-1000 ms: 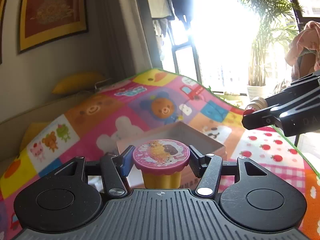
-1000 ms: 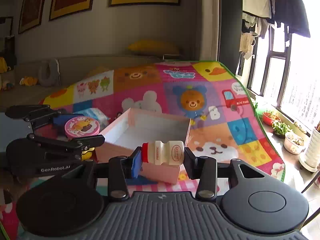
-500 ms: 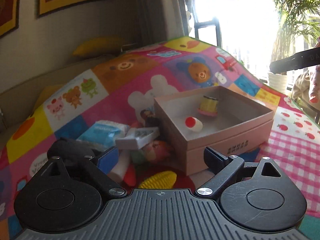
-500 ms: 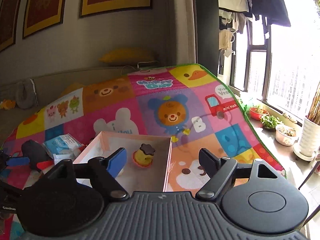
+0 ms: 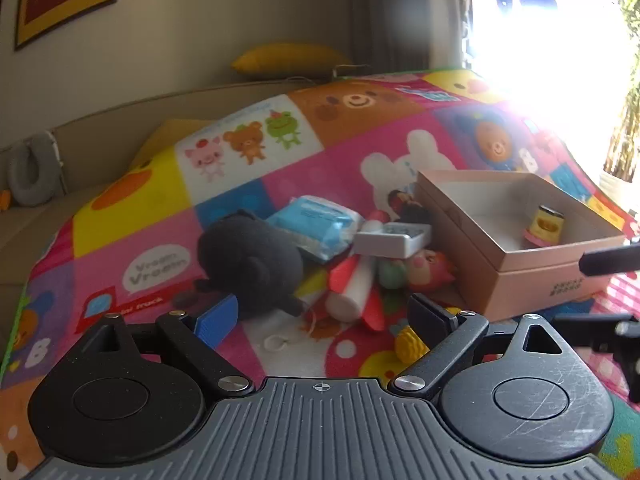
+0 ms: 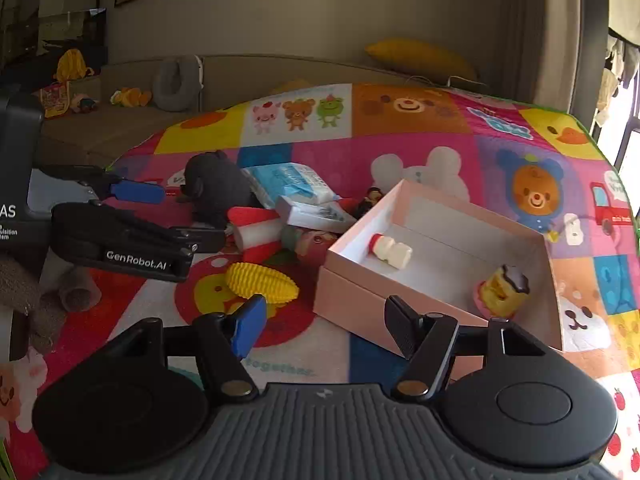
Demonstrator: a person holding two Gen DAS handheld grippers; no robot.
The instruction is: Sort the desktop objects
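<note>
**Both tongs empty over the toy pile**

My left gripper (image 5: 320, 322) stands wide apart with nothing between its pads; its jaws have just been opening. It hangs over the colourful cartoon-patch play mat (image 5: 132, 208), facing the heap of loose things. My right gripper (image 6: 324, 328) is also parted, narrower than the left, and holds nothing; its jaws have just been closing a little.

The open pink cardboard box (image 6: 360, 300) sits on the mat to the right of the heap. Inside it lie a small white bottle with a red cap (image 6: 390, 250), on its side, and a yellow pudding-shaped toy with a dark top (image 6: 504, 290), tilted near the box's right wall.

Still outside the box: a black plush toy (image 5: 248, 264), a blue tissue packet (image 5: 316, 228), a flat white case (image 5: 394, 238), a red-and-white foam roll (image 6: 258, 232) and a yellow ribbed corn-like toy (image 6: 262, 282), which lies just beyond my right gripper's blue pad.
</note>
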